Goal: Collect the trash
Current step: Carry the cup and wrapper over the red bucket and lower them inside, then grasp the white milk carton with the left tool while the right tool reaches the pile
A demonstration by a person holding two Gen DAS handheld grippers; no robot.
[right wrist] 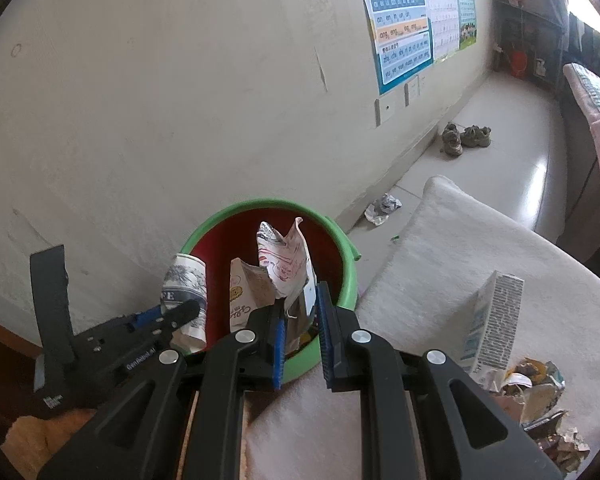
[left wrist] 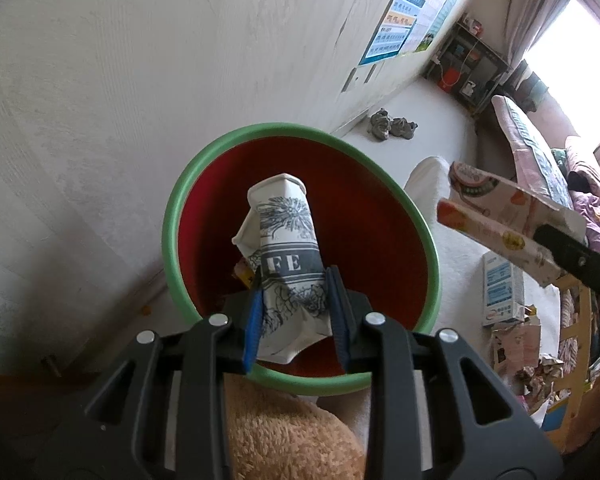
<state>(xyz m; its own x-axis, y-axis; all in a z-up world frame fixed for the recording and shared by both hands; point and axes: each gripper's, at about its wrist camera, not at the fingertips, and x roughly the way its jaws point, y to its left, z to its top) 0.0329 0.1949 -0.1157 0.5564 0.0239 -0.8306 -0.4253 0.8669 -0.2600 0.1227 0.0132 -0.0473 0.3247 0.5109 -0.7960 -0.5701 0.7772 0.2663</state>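
The crushed paper cup (left wrist: 288,264), printed with grey bands and letters, is pinched between the blue pads of the left tool (left wrist: 296,312), which is closed on its lower part. The cup hangs over the mouth of the bin (left wrist: 172,216), a red pail with a green rim standing on the floor against the wall. A yellowish scrap seems to lie at the bottom already, though the cup hides most of it.

The right tool (right wrist: 300,328) is clamped on a torn snack carton (right wrist: 284,264) with pink print; from its own camera the carton stands above the bin's far side, beside the cup. The left view shows the same carton approaching from the right, not quite over the rim.

So the step in hand is the drop: both pieces have been carried to the bin and neither is released. The next move calls for opening the left jaws with the cup well inside the rim, then bringing the carton fully over the opening before letting go.

More litter waits: a blue-and-white box (right wrist: 494,320) and crumpled wrappers (right wrist: 540,392) on the white blanket (right wrist: 440,260), and a foil ball (right wrist: 382,208) on the floor.
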